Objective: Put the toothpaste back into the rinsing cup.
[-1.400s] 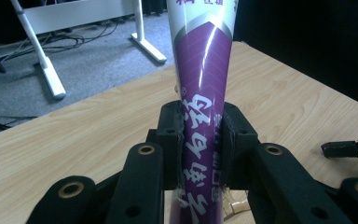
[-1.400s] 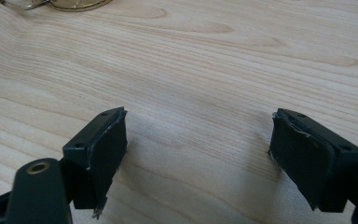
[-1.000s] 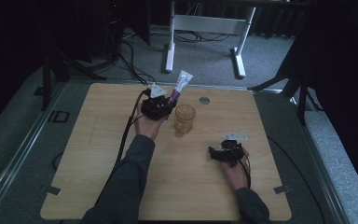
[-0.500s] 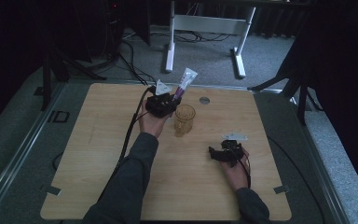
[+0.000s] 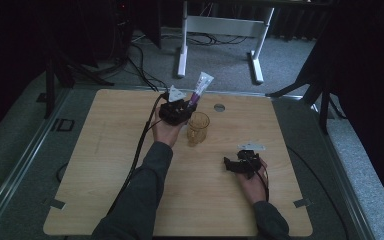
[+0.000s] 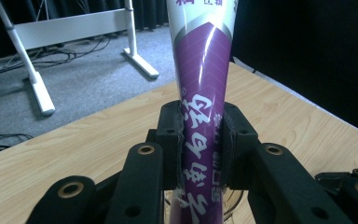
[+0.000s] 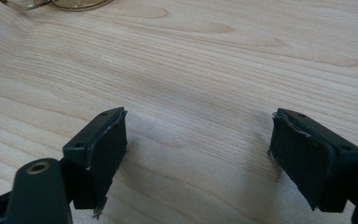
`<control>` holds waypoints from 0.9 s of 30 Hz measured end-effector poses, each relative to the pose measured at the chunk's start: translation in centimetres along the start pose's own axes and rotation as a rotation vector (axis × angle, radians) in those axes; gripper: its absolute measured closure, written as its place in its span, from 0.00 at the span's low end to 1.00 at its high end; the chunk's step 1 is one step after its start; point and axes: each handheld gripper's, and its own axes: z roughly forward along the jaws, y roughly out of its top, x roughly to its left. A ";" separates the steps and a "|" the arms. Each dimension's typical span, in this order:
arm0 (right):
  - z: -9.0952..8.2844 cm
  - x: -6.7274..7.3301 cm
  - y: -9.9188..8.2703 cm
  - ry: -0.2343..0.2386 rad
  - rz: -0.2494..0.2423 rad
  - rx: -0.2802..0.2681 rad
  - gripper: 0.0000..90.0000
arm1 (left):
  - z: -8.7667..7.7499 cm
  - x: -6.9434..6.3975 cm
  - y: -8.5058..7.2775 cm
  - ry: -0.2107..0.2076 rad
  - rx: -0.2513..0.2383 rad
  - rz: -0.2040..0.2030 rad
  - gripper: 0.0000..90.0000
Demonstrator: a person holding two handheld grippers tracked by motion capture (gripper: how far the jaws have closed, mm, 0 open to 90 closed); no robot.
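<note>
Purple-white tube [image 5: 200, 89] tilted above amber glass [image 5: 198, 128].

The left gripper [image 6: 200, 140] clamped a purple-and-white tube [image 6: 204, 93] upright between its black jaws, above the wooden table [image 6: 88, 149]

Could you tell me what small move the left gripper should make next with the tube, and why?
Probably lower the tube into the glass. The left gripper is shut on the tube, which stands tilted just above and beside the glass's rim, its lower end not yet clearly inside. The right gripper rests open, apart.
</note>
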 end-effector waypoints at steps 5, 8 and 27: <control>0.0 0.0 0.0 0.000 0.000 0.000 0.21 | 0.5 -0.1 -0.1 0.003 -0.007 -0.008 0.81; 0.0 0.0 0.0 0.001 0.002 0.001 0.21 | 0.8 -0.1 -0.1 0.004 -0.009 -0.010 0.81; 0.0 0.0 0.0 0.001 -0.001 0.000 0.21 | 1.1 -0.4 1.2 -0.008 -0.030 -0.003 0.80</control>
